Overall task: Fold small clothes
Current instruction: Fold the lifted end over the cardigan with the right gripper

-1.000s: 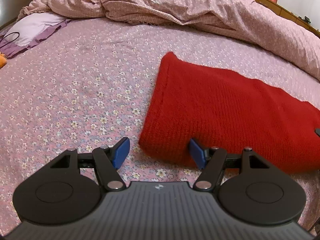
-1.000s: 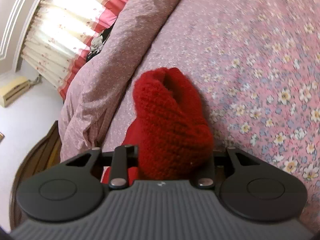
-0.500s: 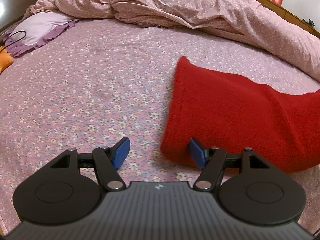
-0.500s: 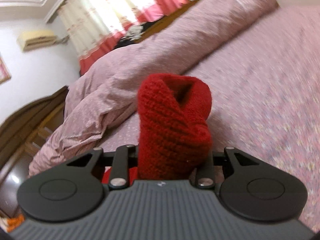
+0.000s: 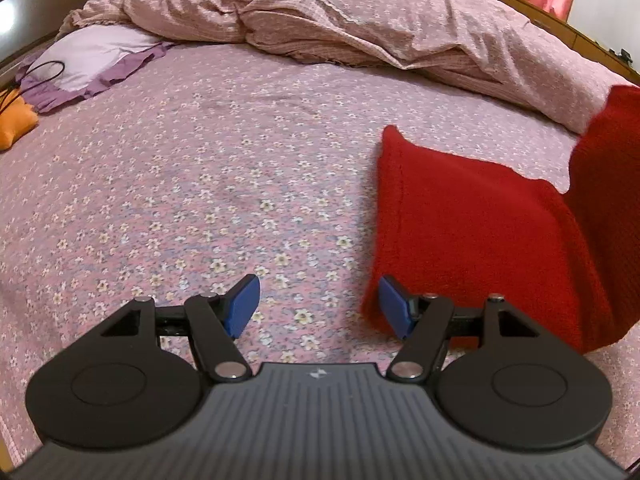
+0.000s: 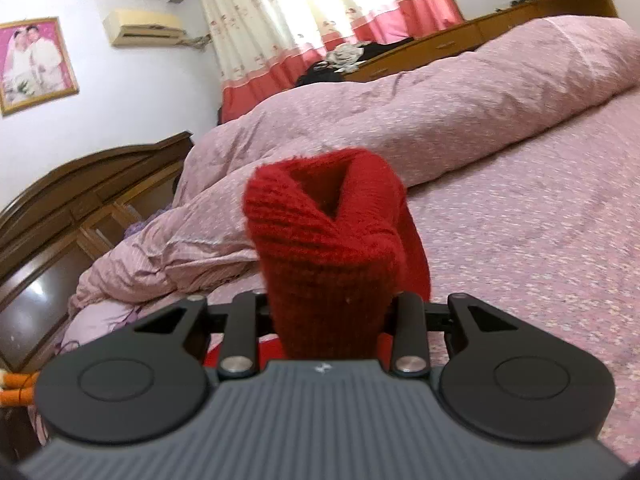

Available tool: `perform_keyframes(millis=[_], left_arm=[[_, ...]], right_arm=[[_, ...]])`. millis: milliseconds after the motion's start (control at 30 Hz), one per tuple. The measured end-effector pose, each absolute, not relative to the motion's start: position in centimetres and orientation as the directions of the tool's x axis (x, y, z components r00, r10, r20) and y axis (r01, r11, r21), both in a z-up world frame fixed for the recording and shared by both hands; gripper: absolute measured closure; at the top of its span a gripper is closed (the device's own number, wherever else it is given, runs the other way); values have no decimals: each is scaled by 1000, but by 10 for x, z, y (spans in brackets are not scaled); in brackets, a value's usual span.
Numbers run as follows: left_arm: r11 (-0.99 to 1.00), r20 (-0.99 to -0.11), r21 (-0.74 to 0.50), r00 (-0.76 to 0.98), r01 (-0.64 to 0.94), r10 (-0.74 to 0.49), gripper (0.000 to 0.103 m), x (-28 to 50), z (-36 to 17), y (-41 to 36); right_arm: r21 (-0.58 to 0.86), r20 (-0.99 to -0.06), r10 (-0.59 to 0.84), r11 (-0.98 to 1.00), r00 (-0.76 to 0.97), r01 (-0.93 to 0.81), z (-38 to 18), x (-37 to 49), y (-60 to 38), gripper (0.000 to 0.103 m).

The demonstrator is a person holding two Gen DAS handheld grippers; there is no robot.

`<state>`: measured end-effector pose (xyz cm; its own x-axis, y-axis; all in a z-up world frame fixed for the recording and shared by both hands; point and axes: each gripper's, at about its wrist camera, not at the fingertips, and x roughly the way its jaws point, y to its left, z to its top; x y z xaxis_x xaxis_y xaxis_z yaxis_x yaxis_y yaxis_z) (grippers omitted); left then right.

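Observation:
A red knitted garment (image 5: 472,232) lies on the flowered bed sheet at the right of the left wrist view, with its right part lifted off the bed (image 5: 608,168). My left gripper (image 5: 316,306) is open and empty, just left of the garment's near corner; its right blue pad (image 5: 394,306) is at the cloth's edge. My right gripper (image 6: 328,316) is shut on a bunched end of the red garment (image 6: 328,240) and holds it up above the bed; its fingertips are hidden by the cloth.
A rumpled pink duvet (image 5: 360,16) lies across the far side of the bed. A lilac pillow (image 5: 92,56) and an orange cushion (image 5: 16,124) sit at the far left. A wooden headboard (image 6: 80,200) and curtains (image 6: 320,20) stand behind.
My right gripper has lifted its end of the red garment higher and swung round to face the headboard. The garment has slid right in the left wrist view. My left gripper stays open.

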<state>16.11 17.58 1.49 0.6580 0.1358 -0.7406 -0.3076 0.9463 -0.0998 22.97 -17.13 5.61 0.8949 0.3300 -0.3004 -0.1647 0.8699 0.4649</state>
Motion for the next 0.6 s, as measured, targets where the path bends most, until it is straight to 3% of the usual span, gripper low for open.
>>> perform_keyframes(millis=[600], left_arm=[[911, -751, -159, 645, -381, 139, 32, 143, 3, 213]], right_arm=[[210, -391, 415, 909, 821, -359, 39, 221, -39, 68]])
